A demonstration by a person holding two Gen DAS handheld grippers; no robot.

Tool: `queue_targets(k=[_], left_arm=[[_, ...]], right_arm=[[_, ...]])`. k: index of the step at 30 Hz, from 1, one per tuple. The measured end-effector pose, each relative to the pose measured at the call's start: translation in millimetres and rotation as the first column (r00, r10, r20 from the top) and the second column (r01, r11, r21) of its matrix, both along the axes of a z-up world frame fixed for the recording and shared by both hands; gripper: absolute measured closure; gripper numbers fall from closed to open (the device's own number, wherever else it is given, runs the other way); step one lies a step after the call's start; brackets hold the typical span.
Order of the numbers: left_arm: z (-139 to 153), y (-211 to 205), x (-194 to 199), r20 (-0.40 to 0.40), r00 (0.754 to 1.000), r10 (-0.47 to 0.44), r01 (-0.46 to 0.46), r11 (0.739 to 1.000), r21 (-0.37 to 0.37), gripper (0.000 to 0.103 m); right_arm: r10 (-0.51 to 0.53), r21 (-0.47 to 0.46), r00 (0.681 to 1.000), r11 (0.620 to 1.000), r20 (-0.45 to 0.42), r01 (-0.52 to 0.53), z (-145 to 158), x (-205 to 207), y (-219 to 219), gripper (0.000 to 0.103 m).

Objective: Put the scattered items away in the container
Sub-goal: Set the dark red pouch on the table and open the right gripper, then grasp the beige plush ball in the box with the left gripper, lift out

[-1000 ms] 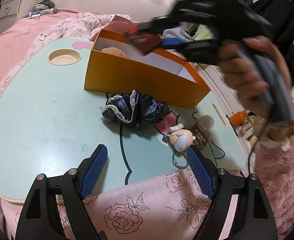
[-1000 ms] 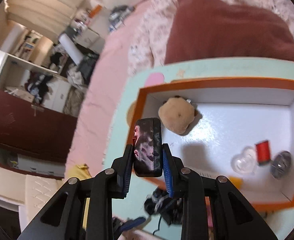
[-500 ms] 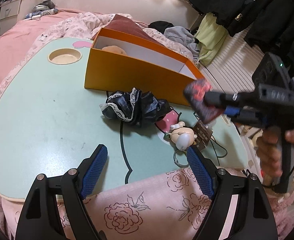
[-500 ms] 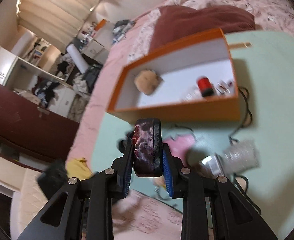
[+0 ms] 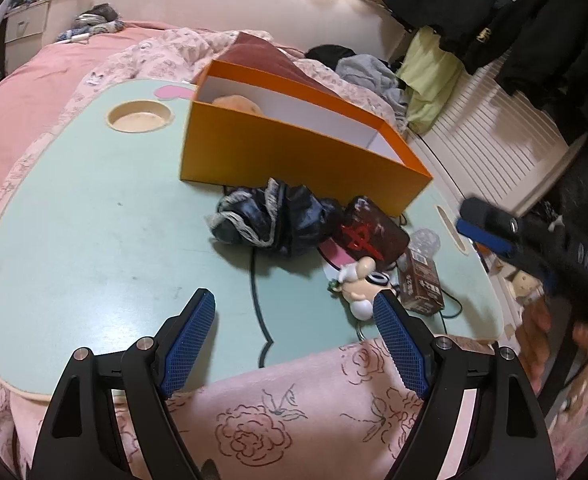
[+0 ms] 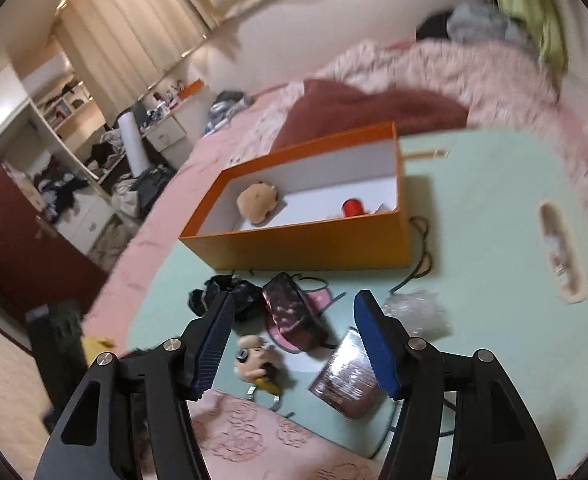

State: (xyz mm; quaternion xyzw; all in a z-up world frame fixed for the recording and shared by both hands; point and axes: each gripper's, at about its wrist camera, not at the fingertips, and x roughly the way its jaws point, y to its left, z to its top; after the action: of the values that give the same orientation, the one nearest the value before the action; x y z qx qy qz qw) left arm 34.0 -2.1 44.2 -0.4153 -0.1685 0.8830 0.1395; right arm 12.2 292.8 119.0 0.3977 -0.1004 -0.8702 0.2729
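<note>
Scattered items lie in a loose cluster near the lower middle of your right wrist view, on the pale green lap table (image 6: pixel 481 184), in front of the orange box (image 6: pixel 313 240) that sits in the centre of that frame. Closest to the box wall are a crumpled dark cloth with pale lace trim (image 5: pixel 270 216) and, touching its right side in your left wrist view, a dark red patterned case (image 5: pixel 369 234) lying flat on the table. Just below the case is a small cartoon figure keychain (image 5: pixel 359 280), and to its right a brown packet (image 5: pixel 421 280) and a wad of clear plastic (image 6: pixel 415 312). A thin dark cable (image 5: pixel 256 280) runs down the table toward the bottom edge. Inside the box you can see a tan plush ball (image 6: pixel 258 202) at the left end and a red spool (image 6: pixel 351 207) toward the right end. Your left gripper (image 5: pixel 294 332) hangs over the near edge of the table at the bottom of its frame, jaws spread wide with nothing between them. Your right gripper (image 6: pixel 294 340) is above the cluster, its jaws opening and parted with nothing clamped; the case lies on the table beyond its fingertips, apart from both pads. In your left wrist view that same gripper shows blurred at the right edge.
</note>
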Motion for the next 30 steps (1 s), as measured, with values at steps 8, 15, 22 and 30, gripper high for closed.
queue_targets(k=[8,15,22,30], left_arm=[[24.9,-7.3,-1.0,-0.073,0.995,0.061,-0.068,0.993,-0.097,0.022],[82.4,-7.8,-46.2,-0.075,0.997,0.035,-0.047,0.983,-0.176,0.022],[94.1,11.5,-113.9,0.022,0.999,-0.036,0.04,0.96,-0.279,0.023],[57.1,31.8,-168.8,0.143,0.99,0.012,0.042,0.927,-0.372,0.064]], right_arm=[[0.006,0.148,0.999,0.989,-0.047,0.001,-28.6,24.4,-35.6,0.041],[-0.024,0.256,0.996,0.966,-0.085,0.045,-37.0,30.7,-45.8,0.041],[-0.044,0.266,0.996,0.962,-0.073,0.062,-42.4,29.7,-41.6,0.041],[-0.047,0.242,0.998,0.969,-0.051,0.058,-43.0,28.7,-37.9,0.041]])
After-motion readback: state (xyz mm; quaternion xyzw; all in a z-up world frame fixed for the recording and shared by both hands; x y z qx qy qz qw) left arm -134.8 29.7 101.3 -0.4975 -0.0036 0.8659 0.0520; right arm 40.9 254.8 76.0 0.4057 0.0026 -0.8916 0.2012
